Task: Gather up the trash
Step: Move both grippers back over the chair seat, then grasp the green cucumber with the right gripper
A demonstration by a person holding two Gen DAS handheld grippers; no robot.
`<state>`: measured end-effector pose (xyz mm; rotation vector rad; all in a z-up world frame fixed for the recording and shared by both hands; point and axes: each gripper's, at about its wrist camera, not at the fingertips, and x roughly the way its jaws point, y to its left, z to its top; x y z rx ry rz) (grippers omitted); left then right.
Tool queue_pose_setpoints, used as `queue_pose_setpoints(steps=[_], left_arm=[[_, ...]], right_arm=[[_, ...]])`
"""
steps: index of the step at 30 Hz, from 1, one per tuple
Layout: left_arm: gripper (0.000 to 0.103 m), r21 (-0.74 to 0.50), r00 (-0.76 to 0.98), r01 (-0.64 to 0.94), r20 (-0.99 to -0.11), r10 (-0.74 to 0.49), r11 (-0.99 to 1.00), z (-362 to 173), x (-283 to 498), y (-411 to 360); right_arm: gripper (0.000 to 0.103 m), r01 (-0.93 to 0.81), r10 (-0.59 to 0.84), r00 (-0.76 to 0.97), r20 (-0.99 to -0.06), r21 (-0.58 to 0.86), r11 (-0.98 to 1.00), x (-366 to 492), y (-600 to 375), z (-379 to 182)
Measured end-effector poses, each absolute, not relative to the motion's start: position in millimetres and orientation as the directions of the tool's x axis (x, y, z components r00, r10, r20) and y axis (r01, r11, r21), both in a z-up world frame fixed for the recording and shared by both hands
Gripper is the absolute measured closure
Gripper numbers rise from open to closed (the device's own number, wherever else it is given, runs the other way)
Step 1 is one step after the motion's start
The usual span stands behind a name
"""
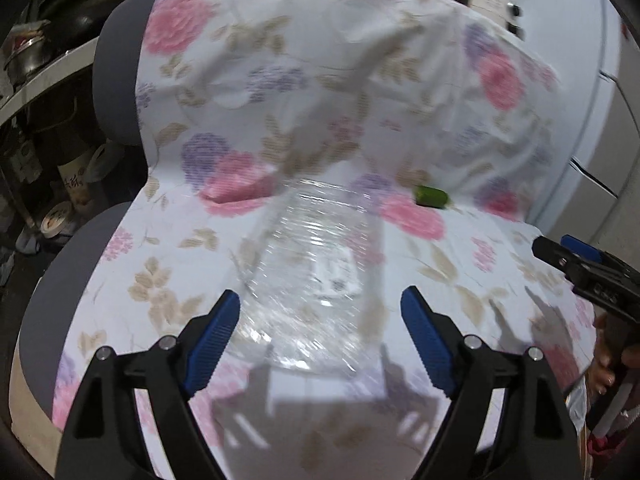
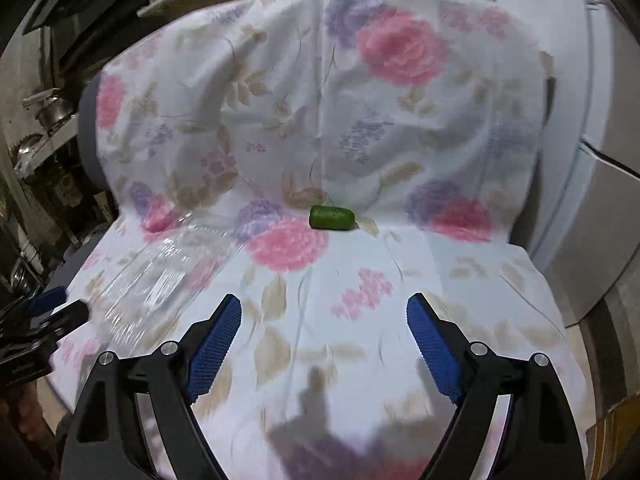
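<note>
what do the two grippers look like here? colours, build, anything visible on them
Both match: the left gripper and right gripper have black plastic forked arms with silver round pivot screws and blue ribbed pads lining the finger insides. No cables or markings show. No sleeve is visible; the hand at the edge is too blurred to describe.

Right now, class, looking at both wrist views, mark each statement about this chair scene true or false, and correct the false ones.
1. The left gripper is clamped on the clear plastic wrapper. False: its jaws stand open, with nothing pressed between the pads.
2. A small green object lies where seat meets backrest. True.
3. The floral cloth covers only the seat. False: it drapes the backrest too.
4. The right gripper is open and holds nothing. True.
</note>
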<state>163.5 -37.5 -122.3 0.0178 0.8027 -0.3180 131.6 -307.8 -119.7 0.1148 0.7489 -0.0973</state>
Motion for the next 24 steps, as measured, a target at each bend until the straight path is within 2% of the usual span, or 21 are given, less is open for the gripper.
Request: queue_pose_setpoints(steps=[4, 11, 21, 24], left_arm=[[0.022, -0.108, 0.646, 0.247, -0.722, -0.247, 0.963, -128.0, 200.0, -22.5], [0.022, -0.110, 0.652, 0.209, -0.725, -0.222, 0.972, -140.3, 244.9, -7.4], [0.022, -0.133, 0.599, 0.212, -0.765, -0.236, 0.968, -166.6, 285.7, -2.4], [0.022, -0.142, 0.589, 0.216, -0.770, -0.245, 0.966, -171.7, 286.4, -2.7]], right_arm=[[0.018, 0.148, -0.058, 0.696, -0.716, 0.064, 0.987, 193.7, -315.7, -137.7], [0.018, 0.138, -0.110, 0.645, -0.756, -0.026, 0.990, 270.3, -314.4, -172.1], [0.020, 0.162, -0.180, 0.583, -0.792, -0.104, 0.981, 323.0, -323.2, -207.4], [0.024, 0.174, -0.166, 0.562, -0.810, -0.080, 0.981, 330.7, -330.0, -213.6]])
